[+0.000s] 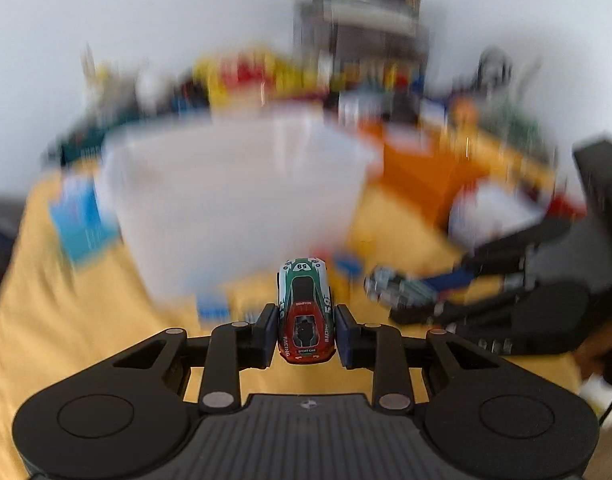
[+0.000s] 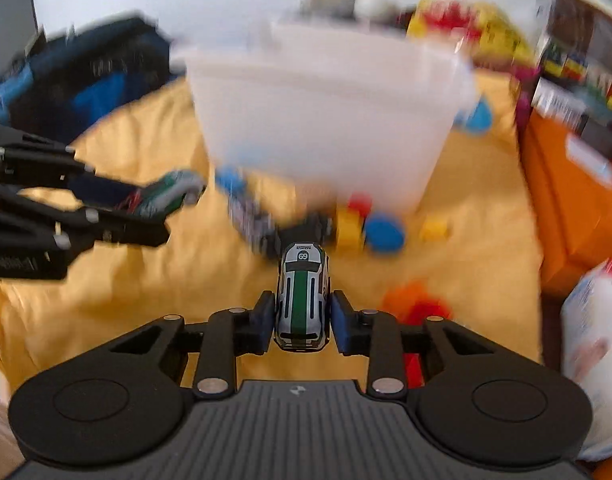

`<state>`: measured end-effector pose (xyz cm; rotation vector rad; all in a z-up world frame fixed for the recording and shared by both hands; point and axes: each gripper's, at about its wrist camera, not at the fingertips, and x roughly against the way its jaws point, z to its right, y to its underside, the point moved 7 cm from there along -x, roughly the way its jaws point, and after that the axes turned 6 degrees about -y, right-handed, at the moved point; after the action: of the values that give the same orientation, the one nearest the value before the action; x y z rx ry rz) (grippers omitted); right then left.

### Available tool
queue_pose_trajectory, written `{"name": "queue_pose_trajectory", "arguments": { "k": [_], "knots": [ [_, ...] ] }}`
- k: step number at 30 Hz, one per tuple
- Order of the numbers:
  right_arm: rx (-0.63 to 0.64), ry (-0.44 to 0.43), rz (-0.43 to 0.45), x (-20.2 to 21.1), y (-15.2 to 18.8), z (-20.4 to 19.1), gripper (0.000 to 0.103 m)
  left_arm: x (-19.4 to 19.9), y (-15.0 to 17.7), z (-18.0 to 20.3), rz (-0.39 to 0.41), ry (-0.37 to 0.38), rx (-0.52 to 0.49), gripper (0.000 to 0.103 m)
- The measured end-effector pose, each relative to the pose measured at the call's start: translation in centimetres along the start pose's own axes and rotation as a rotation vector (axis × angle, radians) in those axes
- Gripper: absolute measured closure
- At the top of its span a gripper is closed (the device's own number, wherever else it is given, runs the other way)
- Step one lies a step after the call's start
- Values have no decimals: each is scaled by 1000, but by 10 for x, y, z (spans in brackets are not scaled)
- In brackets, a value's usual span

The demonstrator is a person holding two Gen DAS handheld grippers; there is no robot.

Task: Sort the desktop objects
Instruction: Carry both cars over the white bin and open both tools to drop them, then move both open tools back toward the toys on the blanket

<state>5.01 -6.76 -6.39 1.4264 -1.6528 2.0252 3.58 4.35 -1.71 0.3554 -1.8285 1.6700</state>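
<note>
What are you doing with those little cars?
A person is sorting toys on a yellow cloth, with a gripper in each hand. The left gripper has its jaws closed on a red and green car marked 59. The right gripper holds a silver car with a green stripe. Both cars are lifted off the cloth, facing a white bin. Blocks lie loose in front of it.

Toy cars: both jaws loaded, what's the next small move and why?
Probably carry both forward over the white bin rim, then release. The left gripper grips the red-green car and the right gripper the silver-green car; the bin stands just ahead.
</note>
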Motion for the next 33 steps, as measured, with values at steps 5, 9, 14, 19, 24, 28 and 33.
{"name": "queue_pose_trajectory", "arguments": {
  "k": [5,9,14,19,24,28,33],
  "knots": [
    [-26,13,224,42,-79,17,70,14,-87,-22,207,-64,-27,70],
    [-81,22,336,49,-132,36,70,-5,-128,-37,263,-139,-44,70],
    [-120,47,351,23,-160,50,70,-54,-131,-53,189,-169,13,70],
    [-165,65,268,-19,-153,59,69,-107,-96,-63,23,-210,15,70],
    [-168,78,239,-31,-144,59,67,-106,-84,-62,15,-188,24,69],
    [-164,80,247,-27,-143,57,66,-90,-94,-58,60,-188,32,56],
    [-153,61,288,-9,-145,51,60,-52,-95,-42,138,-158,36,49]
  ]
}}
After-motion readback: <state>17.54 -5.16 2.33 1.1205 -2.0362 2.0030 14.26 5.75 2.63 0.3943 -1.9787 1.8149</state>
